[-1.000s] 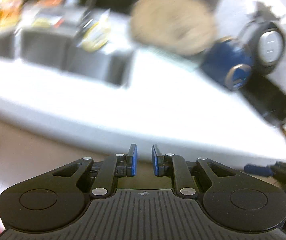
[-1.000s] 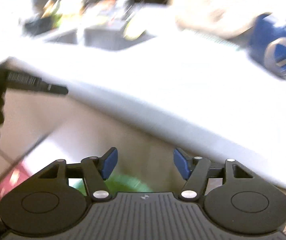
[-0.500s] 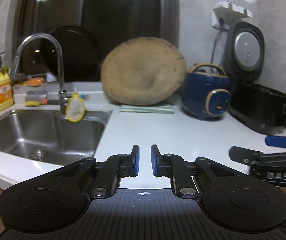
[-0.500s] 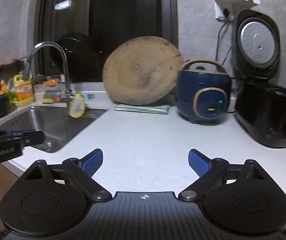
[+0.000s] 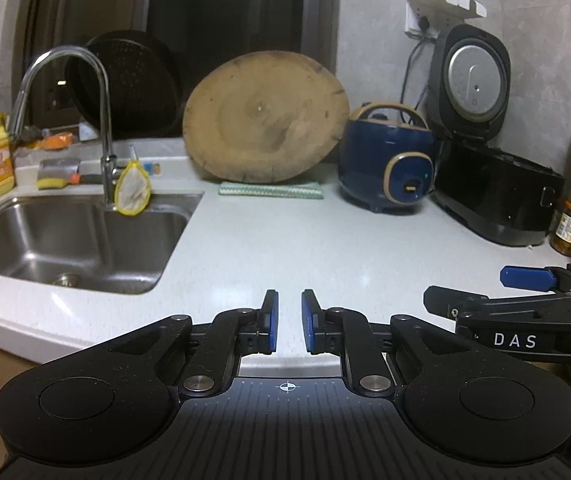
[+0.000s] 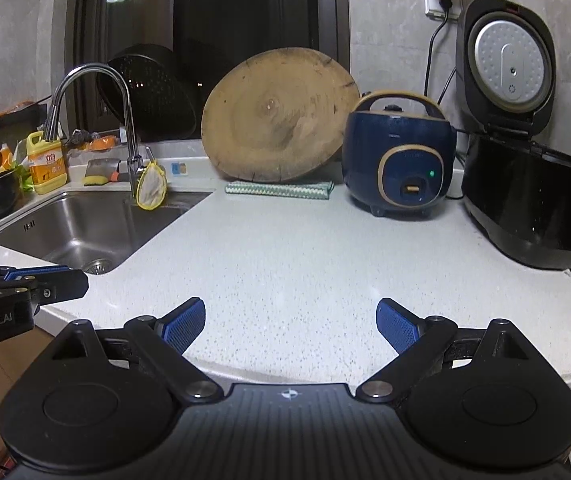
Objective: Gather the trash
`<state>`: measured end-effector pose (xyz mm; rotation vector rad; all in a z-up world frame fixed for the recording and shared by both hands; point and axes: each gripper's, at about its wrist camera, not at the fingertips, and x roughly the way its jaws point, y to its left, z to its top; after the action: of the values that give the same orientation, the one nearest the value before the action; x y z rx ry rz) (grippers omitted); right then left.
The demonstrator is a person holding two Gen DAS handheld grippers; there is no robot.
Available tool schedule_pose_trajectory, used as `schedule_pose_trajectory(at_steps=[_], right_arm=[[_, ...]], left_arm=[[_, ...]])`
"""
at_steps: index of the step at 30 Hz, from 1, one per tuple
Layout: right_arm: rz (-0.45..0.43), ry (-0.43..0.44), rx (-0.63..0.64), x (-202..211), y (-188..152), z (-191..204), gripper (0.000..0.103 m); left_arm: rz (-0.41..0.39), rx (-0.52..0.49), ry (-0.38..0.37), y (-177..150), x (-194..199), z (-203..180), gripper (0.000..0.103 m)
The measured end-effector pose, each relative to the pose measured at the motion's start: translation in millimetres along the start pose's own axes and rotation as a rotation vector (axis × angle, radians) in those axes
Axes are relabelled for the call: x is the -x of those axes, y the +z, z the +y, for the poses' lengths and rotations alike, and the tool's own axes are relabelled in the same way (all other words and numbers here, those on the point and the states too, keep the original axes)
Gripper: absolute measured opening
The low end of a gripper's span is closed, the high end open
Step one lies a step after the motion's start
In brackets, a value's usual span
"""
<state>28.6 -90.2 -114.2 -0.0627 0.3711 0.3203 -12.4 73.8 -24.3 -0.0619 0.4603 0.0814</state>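
The pale speckled desk (image 6: 285,248) fills mid-frame, bare of obvious litter; the sink (image 6: 85,224) sits at left. You could check the yellow-rimmed mesh strainer (image 6: 150,185) hanging by the tap, left of centre, the likeliest holder of trash. Your right gripper (image 6: 290,324) stands wide apart and empty; the left gripper (image 5: 287,320) is nearly together, holding nothing.

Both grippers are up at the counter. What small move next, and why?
Probably swing the left gripper toward the sink and its back edge: it and the right gripper hold nothing, the counter ahead shows no litter, and loose small items lie behind the faucet.
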Motion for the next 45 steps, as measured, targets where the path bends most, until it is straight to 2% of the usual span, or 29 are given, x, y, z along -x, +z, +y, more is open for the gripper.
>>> schedule_pose_trajectory(at_steps=[13,45], right_arm=[[0.0,0.006,0.016,5.1,-2.4,4.8,0.093],[-0.004,-0.02,0.012,6.0,-3.7,2.0,0.094]], left_arm=[[0.006,-0.006,-0.013,-1.2,10.3,0.1,0.016],[0.009,-0.029,-0.064,-1.9,6.6,-1.9,0.016]])
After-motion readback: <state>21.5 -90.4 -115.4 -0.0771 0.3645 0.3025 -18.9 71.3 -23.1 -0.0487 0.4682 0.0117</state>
